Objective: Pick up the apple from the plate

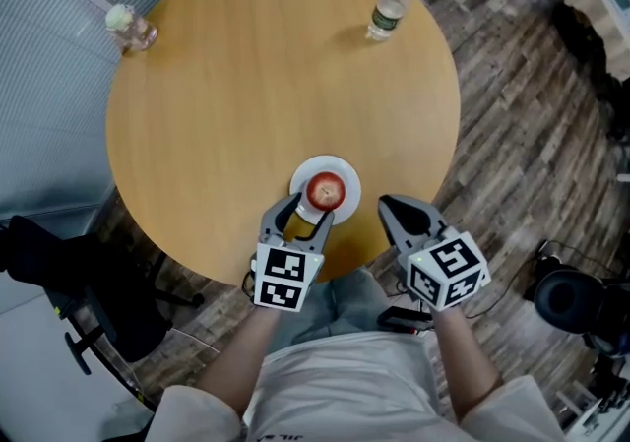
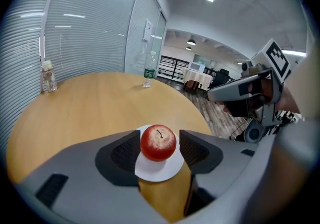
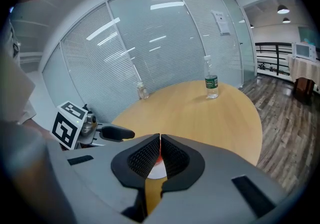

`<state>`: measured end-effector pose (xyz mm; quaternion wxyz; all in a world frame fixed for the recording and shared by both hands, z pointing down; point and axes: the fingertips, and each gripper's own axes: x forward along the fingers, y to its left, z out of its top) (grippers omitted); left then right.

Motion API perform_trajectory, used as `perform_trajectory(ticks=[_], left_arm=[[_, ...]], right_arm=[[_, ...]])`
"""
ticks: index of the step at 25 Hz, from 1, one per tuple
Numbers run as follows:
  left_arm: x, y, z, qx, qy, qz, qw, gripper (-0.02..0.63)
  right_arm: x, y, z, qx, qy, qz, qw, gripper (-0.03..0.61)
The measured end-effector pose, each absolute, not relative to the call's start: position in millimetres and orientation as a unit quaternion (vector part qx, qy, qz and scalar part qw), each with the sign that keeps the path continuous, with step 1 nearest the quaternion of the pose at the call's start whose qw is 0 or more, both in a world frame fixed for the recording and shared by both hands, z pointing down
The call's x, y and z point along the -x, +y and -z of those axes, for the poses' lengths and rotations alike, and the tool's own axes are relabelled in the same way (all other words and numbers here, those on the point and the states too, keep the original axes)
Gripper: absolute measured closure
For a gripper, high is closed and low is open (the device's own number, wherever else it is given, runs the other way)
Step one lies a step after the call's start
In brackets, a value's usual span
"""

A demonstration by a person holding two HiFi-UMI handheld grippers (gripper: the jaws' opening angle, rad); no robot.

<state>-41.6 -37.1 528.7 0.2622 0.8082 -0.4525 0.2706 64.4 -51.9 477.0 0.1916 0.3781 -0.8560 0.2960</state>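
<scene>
**A:** Operator's clothing, head view?

**B:** Pale grey short-sleeved T-shirt (image 1: 345, 381) with loose sleeves (image 1: 197, 415). There is dark print at the frame's lower edge, cut off and unreadable. Grey-blue trousers (image 1: 340, 304).

**A:** Rig in the hands?

**B:** The left hand-held gripper (image 1: 311, 208) and right hand-held gripper (image 1: 386, 202) match: smooth grey moulded shells, two tapering fingers each. The inner faces carry black cross-hatched pads (image 2: 125, 152) set in dark rounded recesses. Small black rectangular slots sit further back on the shells.

**A:** Markings?

**B:** Each carries a white marker cube (image 1: 285, 278) with black square patterns on every visible face. The patterns differ between the left and right units.
</scene>
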Motion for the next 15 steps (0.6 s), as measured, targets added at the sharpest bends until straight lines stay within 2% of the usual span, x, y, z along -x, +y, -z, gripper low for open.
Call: perform_trajectory(ticks=[5, 8, 15], left_arm=[[30, -39, -552, -0.808, -0.436, -0.295, 0.265, 0.279], [27, -38, -571, -0.805, -0.431, -0.313, 0.260, 0.243], [18, -46, -588, -0.802, -0.431, -0.320, 0.263, 0.219]], right_arm=[[-70, -50, -484, -0.379, -0.851, -0.307, 0.197, 0.548], [-72, -48, -488, -0.379, -0.848, -0.312, 0.201, 0.548], [-76, -47, -494, -0.380, -0.842, -0.322, 0.206, 0.548]])
